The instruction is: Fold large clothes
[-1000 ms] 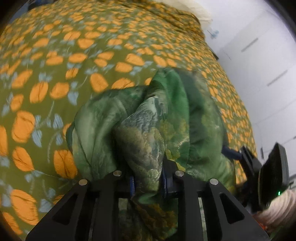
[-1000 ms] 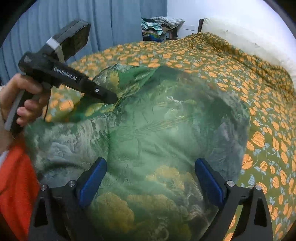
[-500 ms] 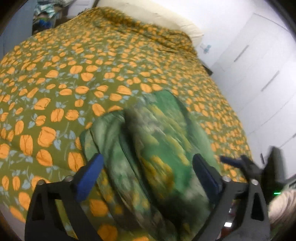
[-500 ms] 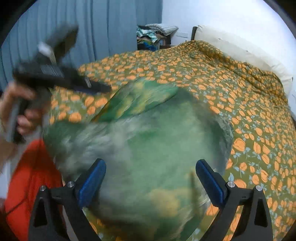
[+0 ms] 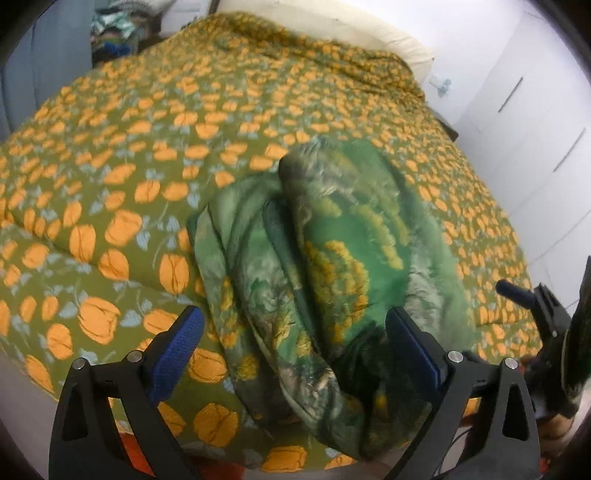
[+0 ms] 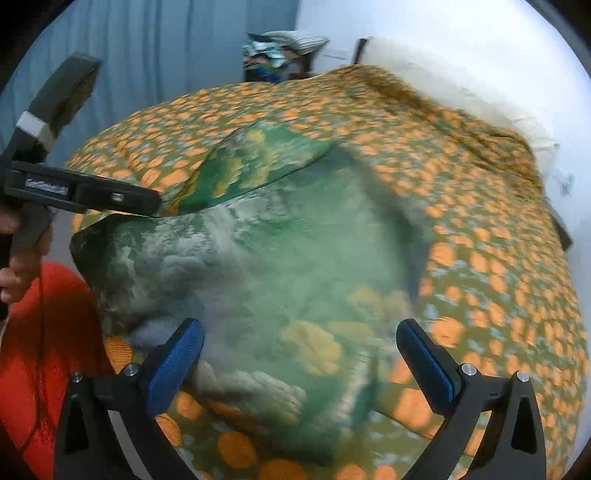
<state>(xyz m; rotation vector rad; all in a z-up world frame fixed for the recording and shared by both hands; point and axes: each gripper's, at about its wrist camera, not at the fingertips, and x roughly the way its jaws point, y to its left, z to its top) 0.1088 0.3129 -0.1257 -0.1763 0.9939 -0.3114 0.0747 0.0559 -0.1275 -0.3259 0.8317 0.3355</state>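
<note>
A green silky garment (image 5: 332,258) with yellow and grey print lies in a folded bundle on the olive bedspread (image 5: 147,147) with orange tulips, near the bed's front edge. My left gripper (image 5: 295,347) hangs above its near end, open, blue pads wide apart with nothing pressed between them. In the right wrist view the same garment (image 6: 277,258) is blurred, one flap spread over the bedspread (image 6: 480,221). My right gripper (image 6: 301,358) is open above it and touches nothing. The left gripper (image 6: 147,203) shows side-on at the garment's left edge, held by a hand (image 6: 22,258).
A white pillow (image 5: 369,33) lies at the head of the bed, with white wardrobe doors (image 5: 535,110) to the right. A blue curtain (image 6: 147,55) and a pile of clothes (image 6: 280,51) stand beyond the bed. Red-orange clothing of the person (image 6: 48,332) fills the lower left.
My left gripper was shut on a bunch of the green cloth; it has let go and opened. Both grippers have risen and drawn back, and the garment has dropped onto the bed.
</note>
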